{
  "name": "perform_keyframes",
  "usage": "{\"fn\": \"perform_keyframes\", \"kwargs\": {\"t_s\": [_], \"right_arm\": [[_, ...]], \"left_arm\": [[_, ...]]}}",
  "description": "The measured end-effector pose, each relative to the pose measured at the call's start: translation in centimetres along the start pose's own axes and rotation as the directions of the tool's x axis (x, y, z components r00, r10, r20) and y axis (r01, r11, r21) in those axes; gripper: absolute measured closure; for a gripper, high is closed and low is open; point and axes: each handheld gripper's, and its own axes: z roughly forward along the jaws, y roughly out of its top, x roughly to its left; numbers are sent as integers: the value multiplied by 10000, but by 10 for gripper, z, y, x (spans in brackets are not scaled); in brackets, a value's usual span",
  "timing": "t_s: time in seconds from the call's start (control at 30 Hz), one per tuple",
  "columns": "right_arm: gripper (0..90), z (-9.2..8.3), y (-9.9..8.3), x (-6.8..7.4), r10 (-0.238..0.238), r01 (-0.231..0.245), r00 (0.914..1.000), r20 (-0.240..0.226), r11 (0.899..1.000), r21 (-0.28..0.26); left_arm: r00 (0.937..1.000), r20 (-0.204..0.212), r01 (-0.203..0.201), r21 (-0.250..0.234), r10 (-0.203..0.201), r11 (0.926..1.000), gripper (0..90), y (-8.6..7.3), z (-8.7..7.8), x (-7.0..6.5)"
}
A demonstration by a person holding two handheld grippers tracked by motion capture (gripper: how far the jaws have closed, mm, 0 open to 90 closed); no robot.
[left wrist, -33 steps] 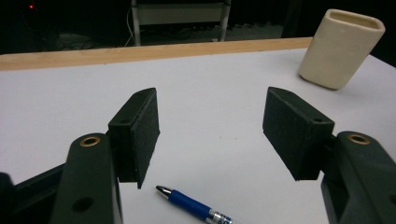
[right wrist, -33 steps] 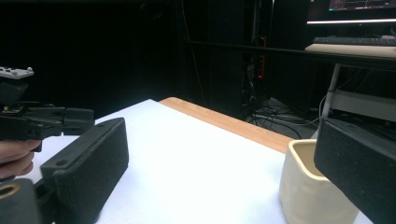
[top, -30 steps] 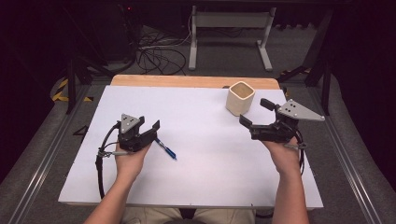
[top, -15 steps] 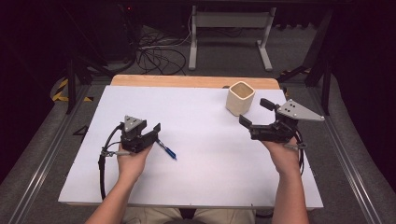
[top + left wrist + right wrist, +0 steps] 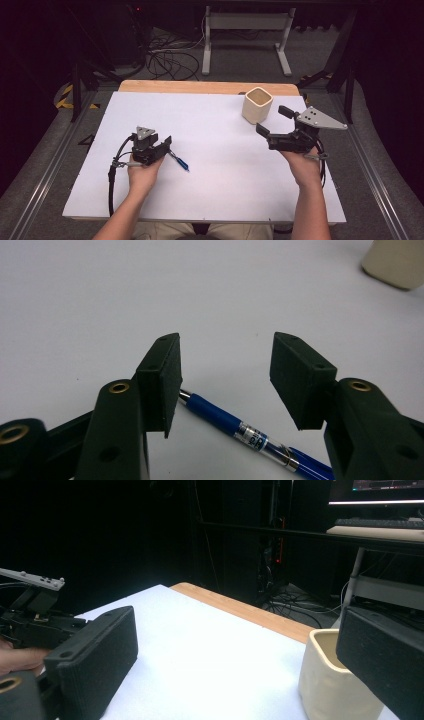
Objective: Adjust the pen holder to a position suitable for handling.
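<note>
A blue pen with a clear middle section lies flat on the white table top. My left gripper is low over the pen's near end. In the left gripper view the pen runs under the gap between the jaws of the left gripper. The jaws have just been closing, but the pads stand clear of the pen. My right gripper hovers open beside a cream square cup, with nothing between its jaws.
The cream cup stands upright near the far right of the table, close in front of the right gripper. A wooden strip edges the far side. Beyond it are cables and a metal stand on the floor.
The left gripper has edged slightly toward the pen and its jaws have narrowed. The pen, the cup and the right gripper have not moved.
</note>
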Motion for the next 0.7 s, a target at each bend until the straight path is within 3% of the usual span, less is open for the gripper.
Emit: {"fn": "perform_keyframes", "kwargs": {"t_s": [0.27, 0.7], "right_arm": [[38, 1, -1, 0, 19, -18, 10000, -16, 10000, 73], [38, 4, -2, 0, 8, -8, 10000, -12, 9998, 209]], "left_arm": [[9988, -212, 447, 270, -442, 9986, 472, -3, 7, 7], [9982, -316, 536, 879, -510, 9947, 485, -8, 18, 6]]}}
